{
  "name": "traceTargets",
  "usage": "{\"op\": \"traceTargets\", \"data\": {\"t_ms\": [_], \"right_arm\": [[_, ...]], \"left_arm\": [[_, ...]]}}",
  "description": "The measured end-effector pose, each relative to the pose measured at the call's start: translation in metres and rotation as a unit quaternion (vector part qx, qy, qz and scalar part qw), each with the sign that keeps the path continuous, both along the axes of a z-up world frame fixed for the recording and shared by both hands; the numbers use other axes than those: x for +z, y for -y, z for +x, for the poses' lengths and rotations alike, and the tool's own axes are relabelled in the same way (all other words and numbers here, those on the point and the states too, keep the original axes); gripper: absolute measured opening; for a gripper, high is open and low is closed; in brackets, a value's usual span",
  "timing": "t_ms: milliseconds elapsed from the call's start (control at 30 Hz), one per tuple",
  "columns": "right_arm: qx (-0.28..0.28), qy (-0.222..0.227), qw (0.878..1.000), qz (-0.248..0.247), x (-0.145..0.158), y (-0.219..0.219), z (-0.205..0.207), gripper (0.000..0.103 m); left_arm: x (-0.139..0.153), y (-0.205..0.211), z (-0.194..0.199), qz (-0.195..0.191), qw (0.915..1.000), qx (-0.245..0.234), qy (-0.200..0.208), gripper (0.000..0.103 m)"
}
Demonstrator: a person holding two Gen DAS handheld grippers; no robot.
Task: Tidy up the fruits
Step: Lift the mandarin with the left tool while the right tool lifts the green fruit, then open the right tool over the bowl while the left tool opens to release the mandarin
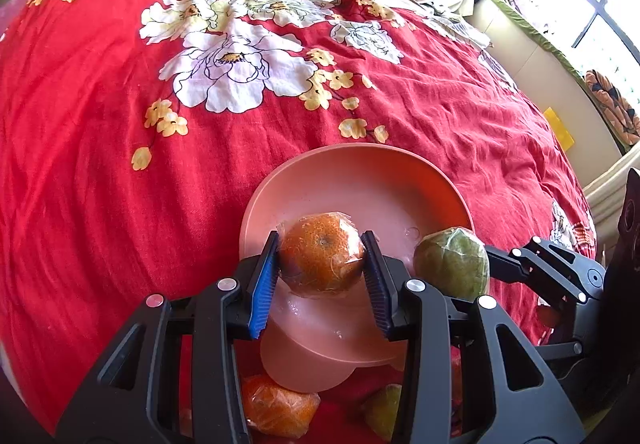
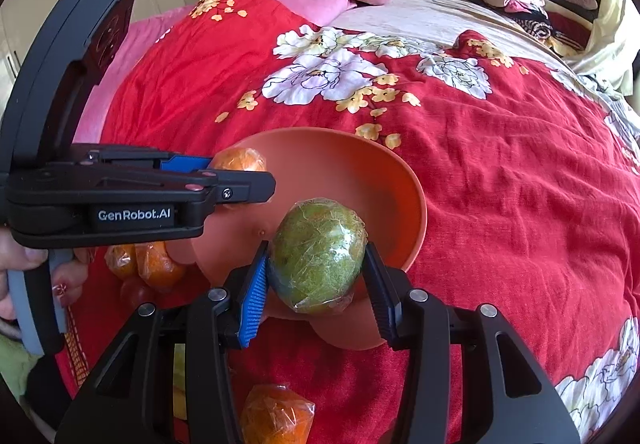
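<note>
Where left view crops it, right view shows hand point(image 2: 24, 272) behind left tool point(image 2: 240, 176).

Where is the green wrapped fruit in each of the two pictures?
Left wrist view: green wrapped fruit, lower right of centre, at the pink bowl's right rim.
Right wrist view: lower centre, held in the right gripper.
Shared landmark: the pink bowl.
</note>
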State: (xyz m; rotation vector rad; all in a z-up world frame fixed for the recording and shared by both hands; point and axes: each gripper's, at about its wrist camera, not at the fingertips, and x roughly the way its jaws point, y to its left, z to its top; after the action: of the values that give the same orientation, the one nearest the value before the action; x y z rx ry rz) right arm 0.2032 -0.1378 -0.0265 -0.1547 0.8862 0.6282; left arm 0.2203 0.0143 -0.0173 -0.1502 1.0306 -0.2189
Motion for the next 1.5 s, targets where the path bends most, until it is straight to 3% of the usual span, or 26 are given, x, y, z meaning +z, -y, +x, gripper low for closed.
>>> {"op": "traceTargets", "data": {"t_ms": [367, 533, 1200, 1500], "right_arm": [[0.001, 0.001, 1.000, -0.001, -0.002, -0.001, -0.001, 0.046], [-0.006, 0.008, 1.000, 0.008, 0.005, 0.005, -0.006, 0.056], [-0.036, 0.025, 0.998, 0.034, 0.024, 0.035, -0.025, 0.068], [-0.045, 0.033, 0.998, 0.038, 0.030, 0.039, -0.029, 0.077]], "left_arm": [[-0.001, 0.001, 0.002, 0.004, 1.0000, 0.000, -0.001, 0.032], [-0.002, 0.002, 0.003, 0.010, 0.9999, 0.000, -0.001, 0.032], [0.003, 0.003, 0.001, 0.017, 0.9998, 0.004, 0.000, 0.033], [0.033, -0.005, -0.013, 0.010, 0.9992, 0.014, 0.036, 0.047]]}}
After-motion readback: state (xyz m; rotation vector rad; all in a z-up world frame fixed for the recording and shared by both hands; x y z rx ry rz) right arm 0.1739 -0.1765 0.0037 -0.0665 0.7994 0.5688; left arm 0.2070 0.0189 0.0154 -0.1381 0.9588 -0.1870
